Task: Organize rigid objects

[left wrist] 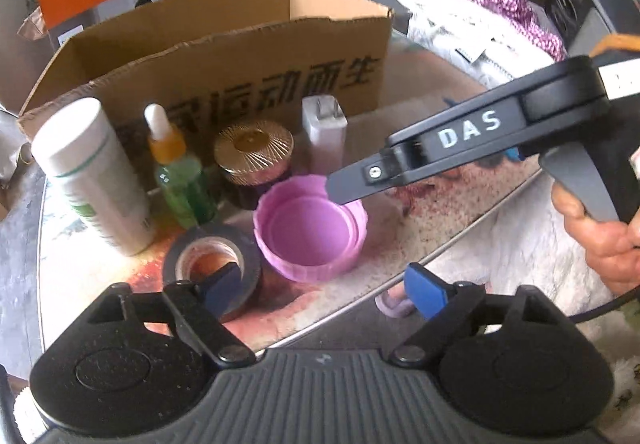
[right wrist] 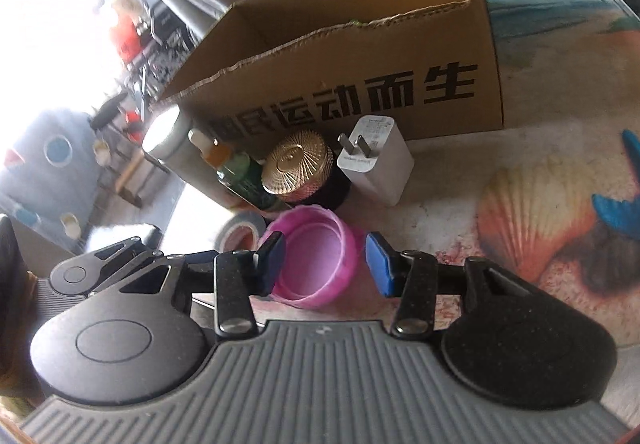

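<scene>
A pink lid (left wrist: 310,232) lies open side up on the table, beside a black tape roll (left wrist: 212,256). My left gripper (left wrist: 322,278) is open wide, with its left pad (left wrist: 224,284) over the roll's hole and its right pad past the table's edge. My right gripper (right wrist: 326,258) hangs open astride the pink lid (right wrist: 316,264); no pad is seen pressing on it. One of its fingers (left wrist: 352,180) reaches over the lid's far rim. Behind stand a white bottle (left wrist: 92,172), a green dropper bottle (left wrist: 180,172), a gold-lidded jar (left wrist: 252,156) and a white charger (left wrist: 324,128).
An open cardboard box (left wrist: 240,64) with black print stands behind the row. The table's rounded edge (left wrist: 440,256) runs close on the near right. Folded cloths (left wrist: 480,28) lie at the back right. A person's hand (left wrist: 600,240) grips the right tool's handle.
</scene>
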